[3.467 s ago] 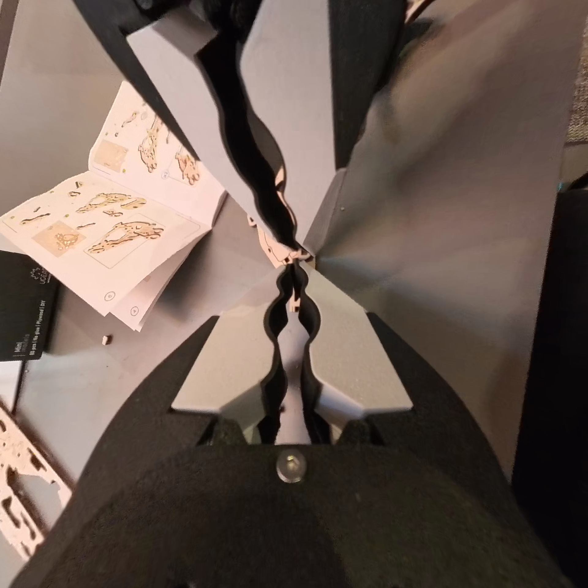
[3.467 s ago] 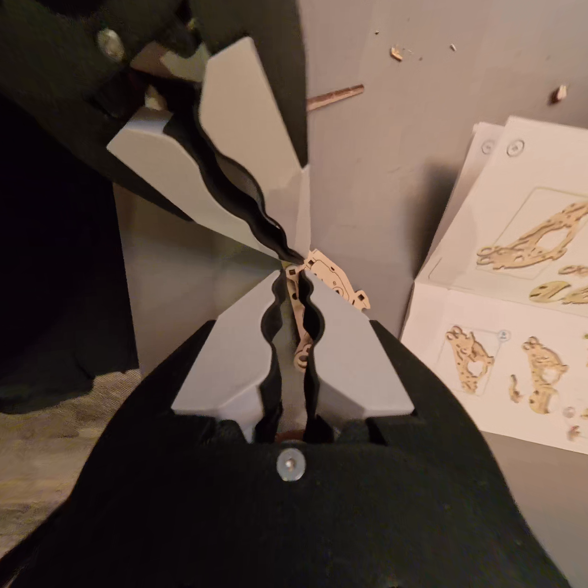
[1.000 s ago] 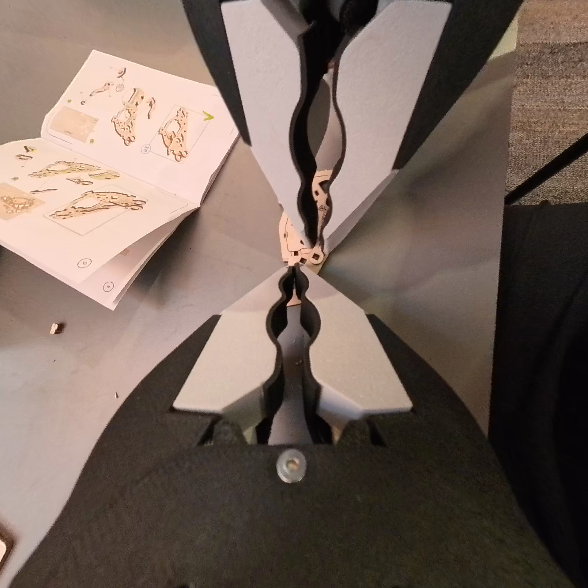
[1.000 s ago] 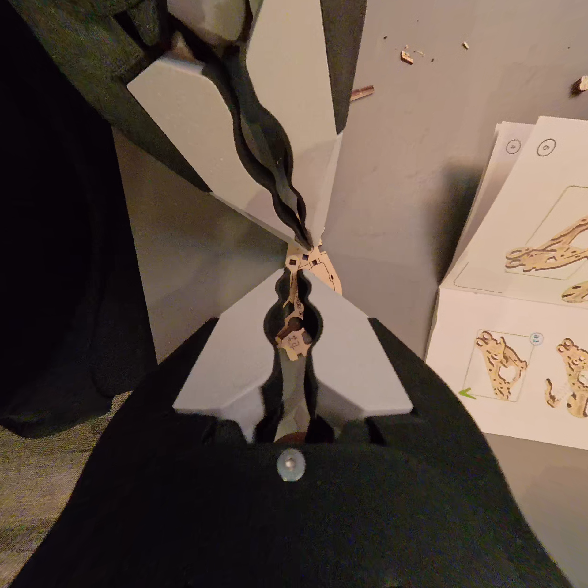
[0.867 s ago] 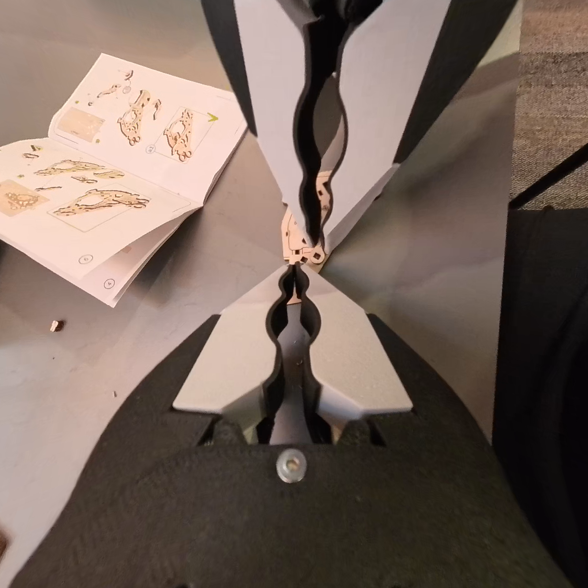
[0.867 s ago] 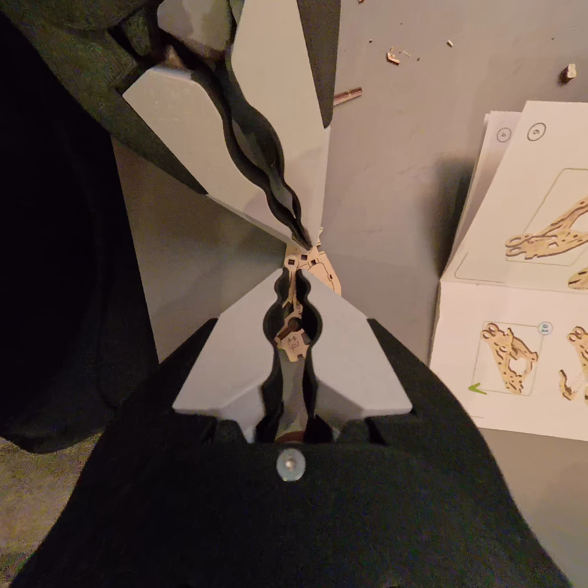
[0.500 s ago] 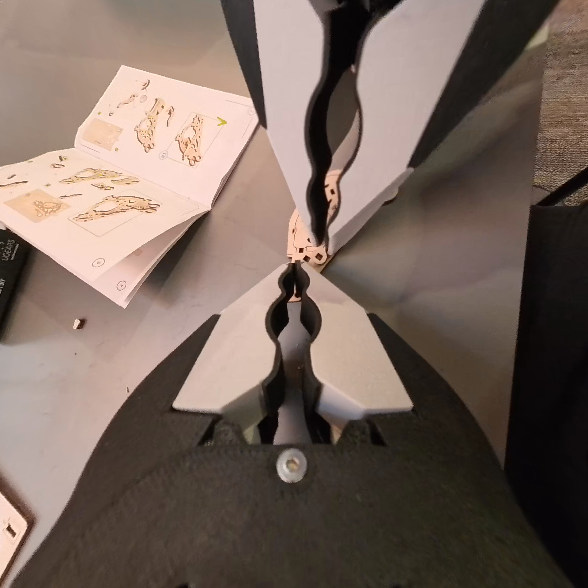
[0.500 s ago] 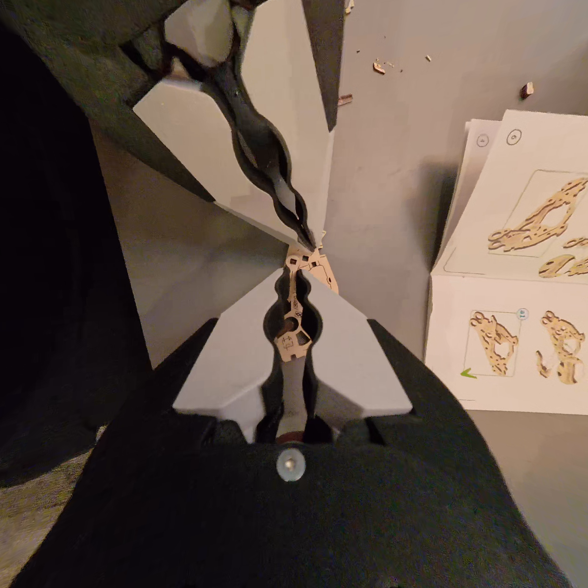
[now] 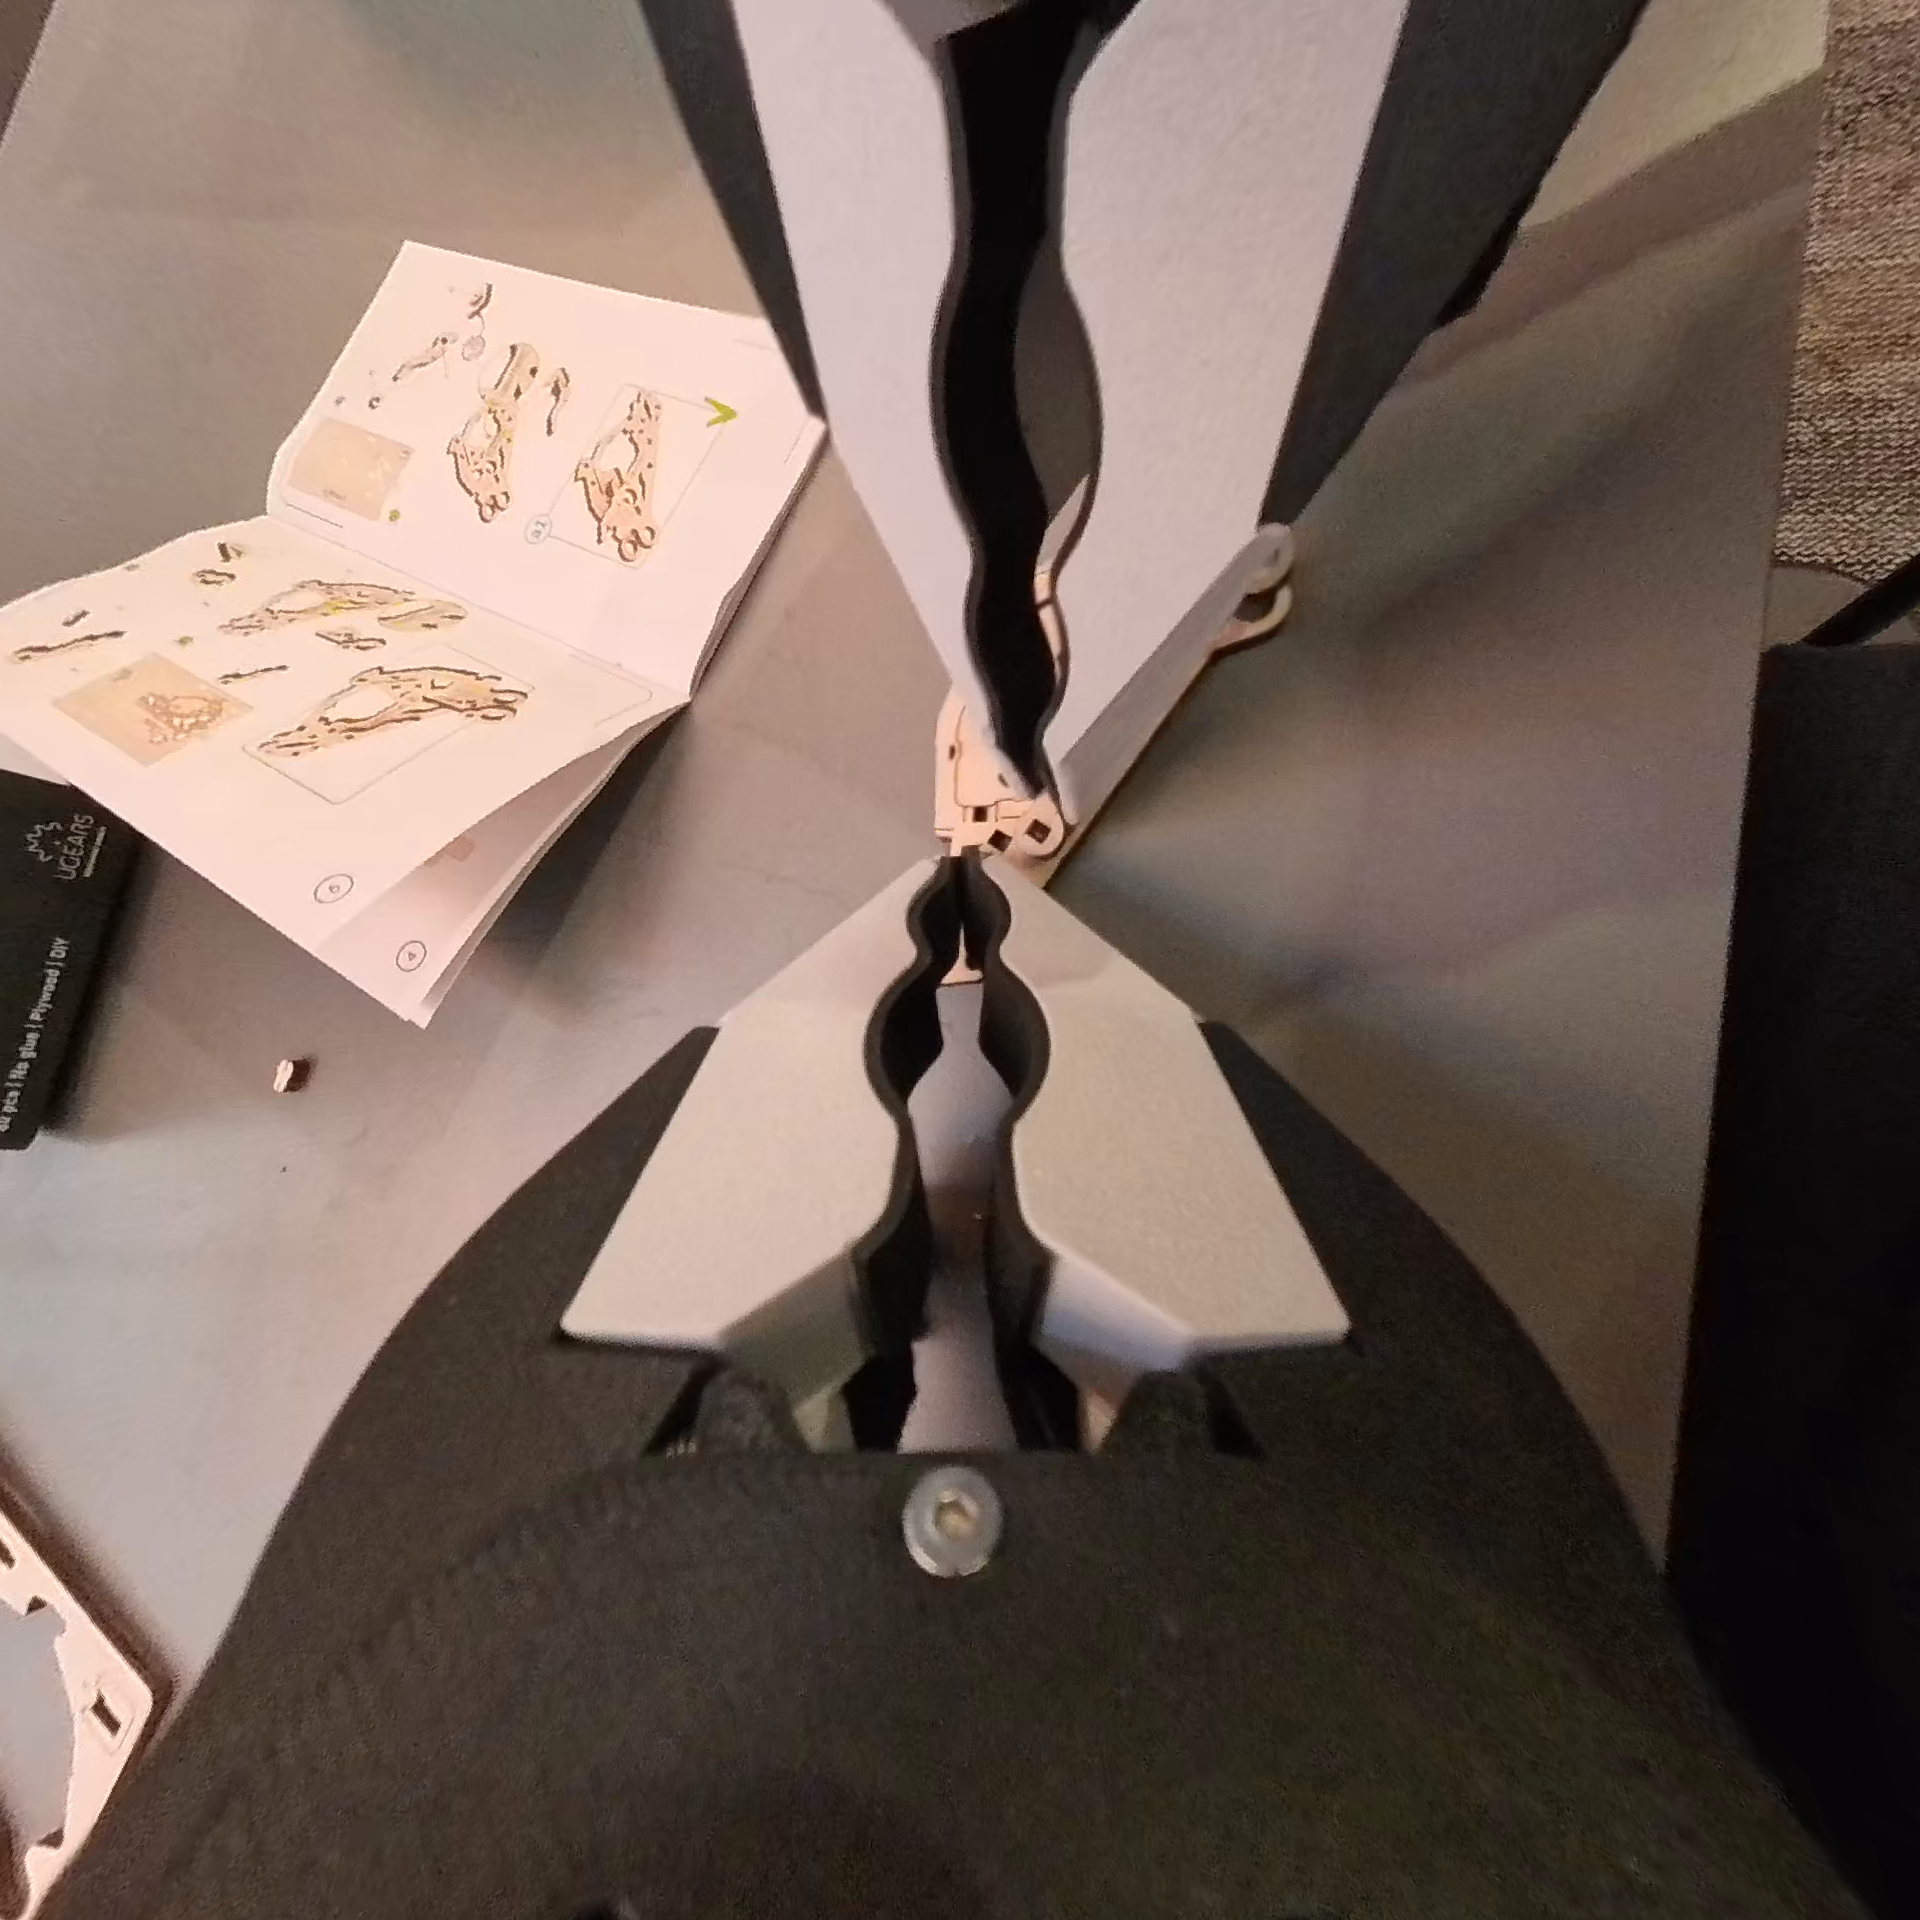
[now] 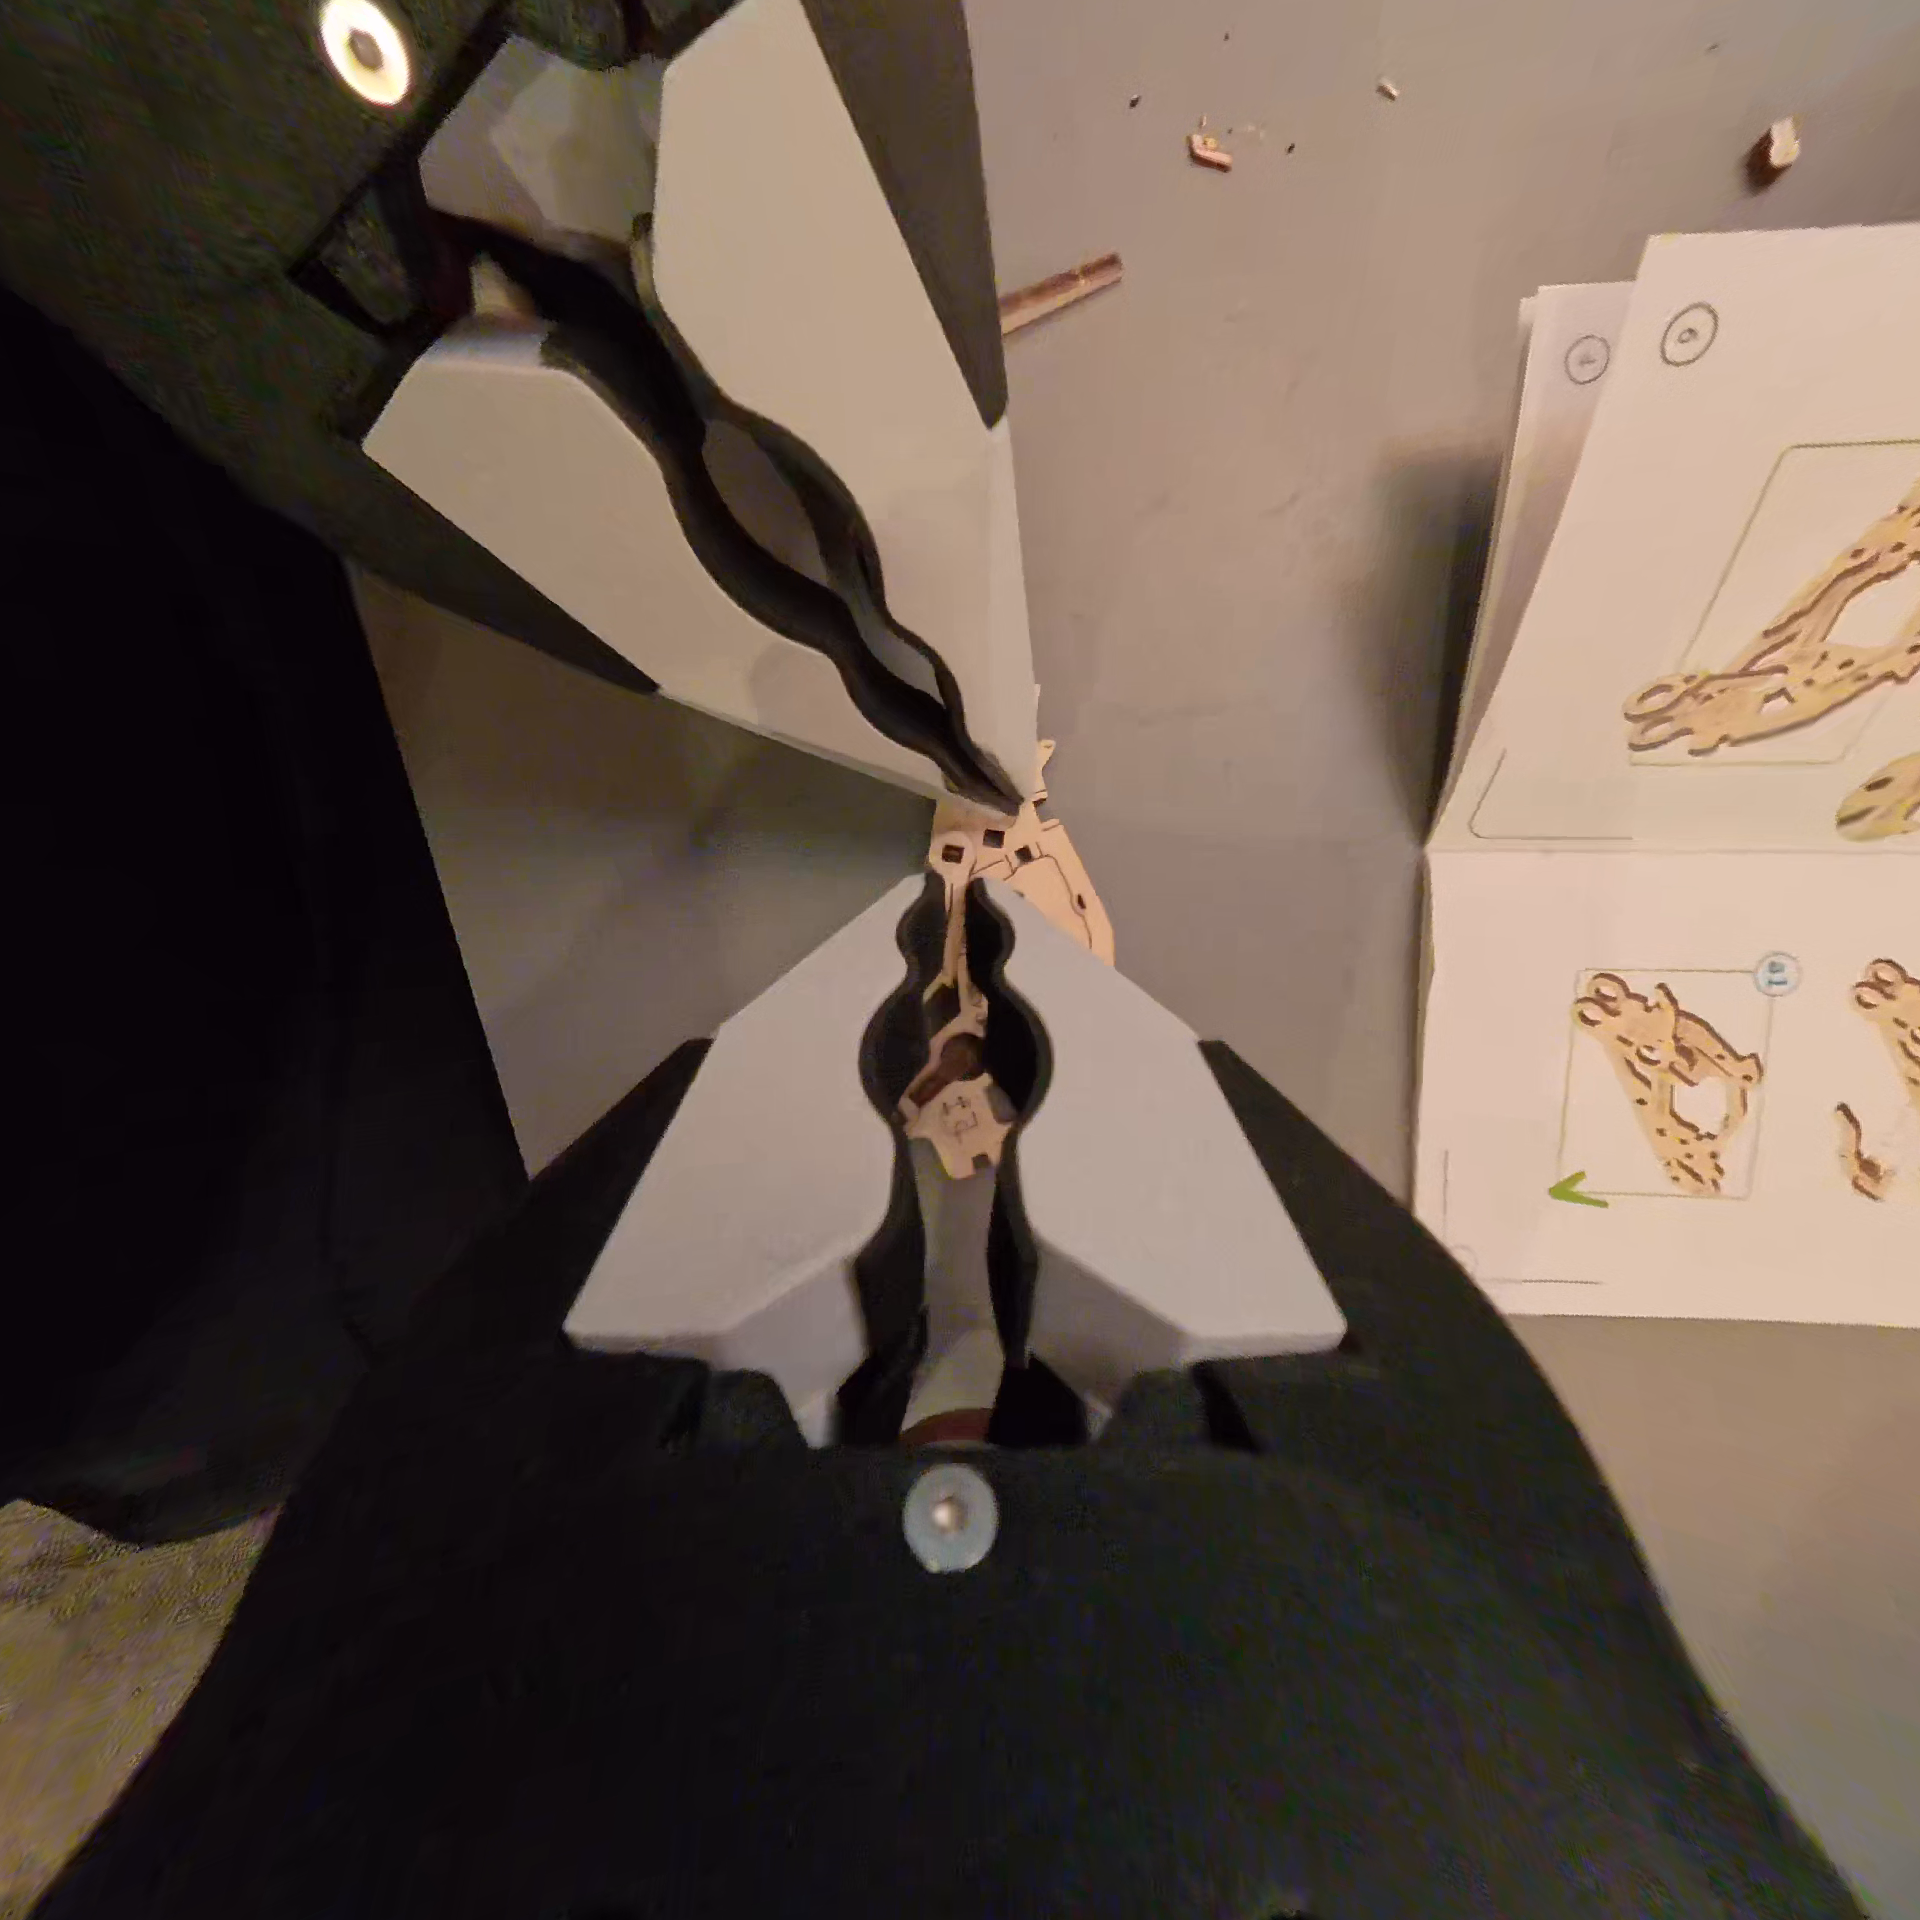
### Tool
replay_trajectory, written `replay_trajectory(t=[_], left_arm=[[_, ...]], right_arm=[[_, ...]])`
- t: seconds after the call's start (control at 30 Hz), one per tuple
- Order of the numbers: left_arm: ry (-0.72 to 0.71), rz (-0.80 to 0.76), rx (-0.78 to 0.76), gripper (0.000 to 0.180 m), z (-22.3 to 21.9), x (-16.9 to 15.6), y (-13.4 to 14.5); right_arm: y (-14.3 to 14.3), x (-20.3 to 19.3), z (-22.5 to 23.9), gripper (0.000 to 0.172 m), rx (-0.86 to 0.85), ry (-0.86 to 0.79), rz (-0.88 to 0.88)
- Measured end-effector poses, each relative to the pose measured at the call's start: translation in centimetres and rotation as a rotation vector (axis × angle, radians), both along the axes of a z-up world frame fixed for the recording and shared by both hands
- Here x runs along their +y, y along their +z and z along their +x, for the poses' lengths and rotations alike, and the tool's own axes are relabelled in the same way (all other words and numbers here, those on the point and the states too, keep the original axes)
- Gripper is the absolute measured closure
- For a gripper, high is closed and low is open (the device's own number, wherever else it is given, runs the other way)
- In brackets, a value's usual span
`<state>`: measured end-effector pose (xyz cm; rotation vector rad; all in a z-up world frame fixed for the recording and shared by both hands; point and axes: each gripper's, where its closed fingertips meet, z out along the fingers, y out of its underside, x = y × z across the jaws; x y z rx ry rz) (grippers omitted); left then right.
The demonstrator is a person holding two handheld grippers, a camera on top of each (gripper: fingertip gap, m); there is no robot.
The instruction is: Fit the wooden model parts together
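Both tools meet tip to tip above the grey worktop (image 9: 1455, 935), near its edge. The left tool (image 9: 958, 883) is clamped on a thin pale wooden tab (image 9: 964, 940), its dark wavy pads pressed against the tab's two faces. The right tool (image 10: 961, 894) is clamped on the wooden model part (image 10: 961, 1091), a flat light plywood piece with small square holes that runs edge-on between its pads and spreads out beyond the tips. The tab's end touches the perforated edge of that part (image 9: 997, 821); whether it is seated in a slot cannot be told.

An open instruction booklet (image 9: 416, 582) with drawings of wooden assemblies lies on the worktop beside the work. A black box (image 9: 52, 935) lies near it, a cut-out plywood sheet (image 9: 62, 1704) at the near corner. Small wood offcuts (image 10: 1210, 151) are scattered on the surface.
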<state>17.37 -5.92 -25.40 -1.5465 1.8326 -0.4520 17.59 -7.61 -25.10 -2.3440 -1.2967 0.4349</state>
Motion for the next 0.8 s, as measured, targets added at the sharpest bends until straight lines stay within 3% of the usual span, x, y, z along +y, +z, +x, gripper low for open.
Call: replay_trajectory(t=[0.03, 0.33, 0.4, 0.47, 0.8], left_arm=[[-0.001, 0.002, 0.000, 0.180, 0.0, 0.0, 0.0], [-0.010, -0.019, -0.005, 0.180, 0.2, -0.1, 0.0], [-0.008, -0.021, -0.008, 0.180, 0.2, -0.1, 0.0], [-0.006, -0.015, -0.009, 0.180, 0.2, -0.1, 0.0], [-0.017, 0.022, -0.012, 0.180, 0.2, 0.0, 0.0]], right_arm=[[0.0, 0.0, 0.1, 0.171, 0.001, -0.007, 0.017], [-0.1, 0.0, -0.4, 0.166, 0.000, -0.002, 0.021], [0.0, 0.0, -0.9, 0.156, 0.017, 0.010, 0.005], [-0.2, 0.4, -0.7, 0.165, -0.012, 0.004, 0.028], [-0.1, 0.4, -0.7, 0.168, -0.015, -0.034, 0.099]])
